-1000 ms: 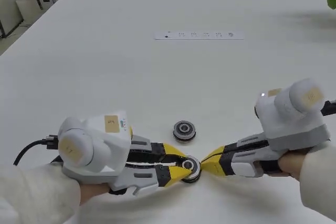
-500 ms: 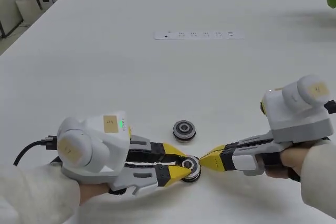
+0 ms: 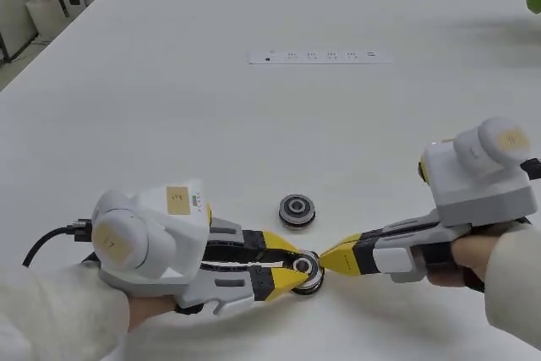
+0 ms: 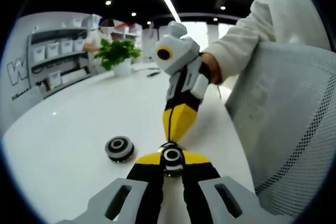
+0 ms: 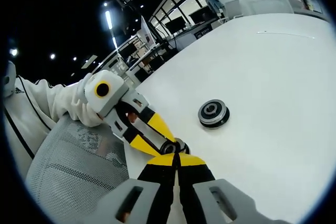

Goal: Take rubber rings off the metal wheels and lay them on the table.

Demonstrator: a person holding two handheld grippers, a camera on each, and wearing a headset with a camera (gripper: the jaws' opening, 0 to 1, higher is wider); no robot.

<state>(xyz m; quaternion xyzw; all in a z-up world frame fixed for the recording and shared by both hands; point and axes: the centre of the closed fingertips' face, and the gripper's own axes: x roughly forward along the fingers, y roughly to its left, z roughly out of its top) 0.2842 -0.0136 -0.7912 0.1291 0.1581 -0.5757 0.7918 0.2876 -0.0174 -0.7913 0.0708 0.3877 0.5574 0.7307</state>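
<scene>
- so the left gripper [image 3: 293, 268] is clamped on a wheel [image 3: 306, 270], jaws closed onto its two sides, holding it low over the near part of the table [image 3: 254, 116]
- the right gripper [image 3: 330, 261] comes in from the opposite side, basically nose to nose with the left one, and its tips meet the wheel's right rim
- its jaws look pinched pretty much together, just a sliver between them in the right gripper view. can't tell if any rubber is actually caught in there or if they're only touching the edge
- the bit that matters imo: both grippers lie along one line, left to right across the table, with the wheel right between the tips. so the rubber ring [image 3: 309, 285] would have to peel off toward the right, away from the left jaws, and the right gripper is the one placed to pull it
- the wheel itself is small, with a shiny metal hub in the middle and a dark band round the outside
- a second wheel [image 3: 297, 209] sits flat on the table just beyond the tips, clear of both grippers. looks like the same dark band is on it
</scene>
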